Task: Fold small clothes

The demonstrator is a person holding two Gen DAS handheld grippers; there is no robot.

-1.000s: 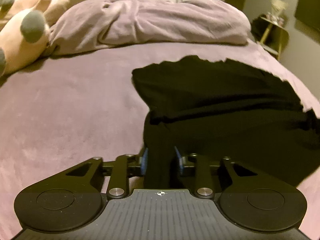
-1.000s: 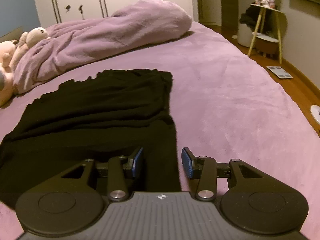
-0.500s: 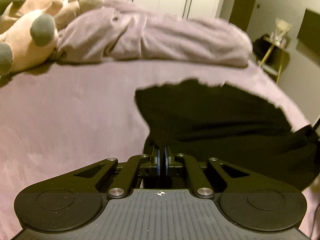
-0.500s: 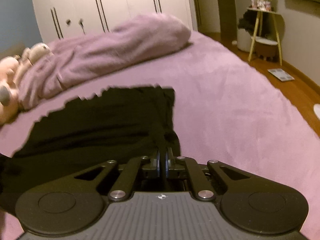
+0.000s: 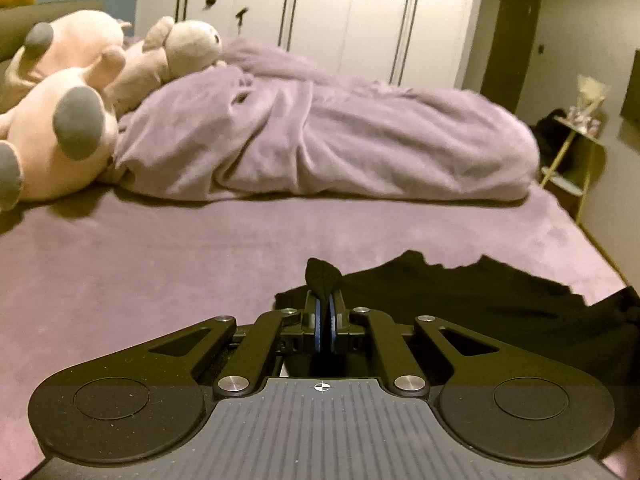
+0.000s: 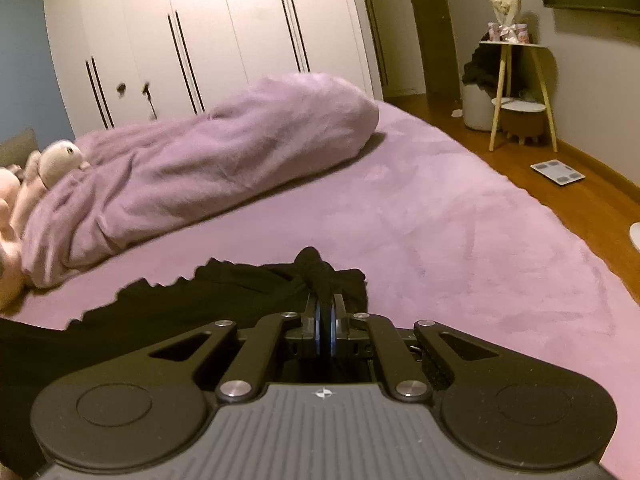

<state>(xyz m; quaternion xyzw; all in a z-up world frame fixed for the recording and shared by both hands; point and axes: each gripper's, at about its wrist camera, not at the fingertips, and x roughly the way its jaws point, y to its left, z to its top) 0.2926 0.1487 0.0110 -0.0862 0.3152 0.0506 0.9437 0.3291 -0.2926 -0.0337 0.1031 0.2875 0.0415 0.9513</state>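
Observation:
A black garment [image 5: 480, 296] lies on the purple bed [image 5: 160, 280]. My left gripper [image 5: 325, 304] is shut on the garment's near left corner, and a bunched tuft of black cloth sticks up past the fingertips. In the right wrist view the garment [image 6: 200, 300] spreads to the left. My right gripper [image 6: 325, 300] is shut on its near right corner, with a knot of cloth rising above the pads. Both held corners are lifted off the bed.
A rumpled purple duvet [image 5: 340, 140] lies across the far side of the bed. Plush toys [image 5: 60, 120] sit at the far left. White wardrobes [image 6: 200, 40] stand behind. A side table [image 6: 520, 92] and a scale [image 6: 558, 172] stand on the wooden floor to the right.
Both grippers closed on the garment's near corners and then rose, tilting the views up. The near edge of the garment lifted with them.

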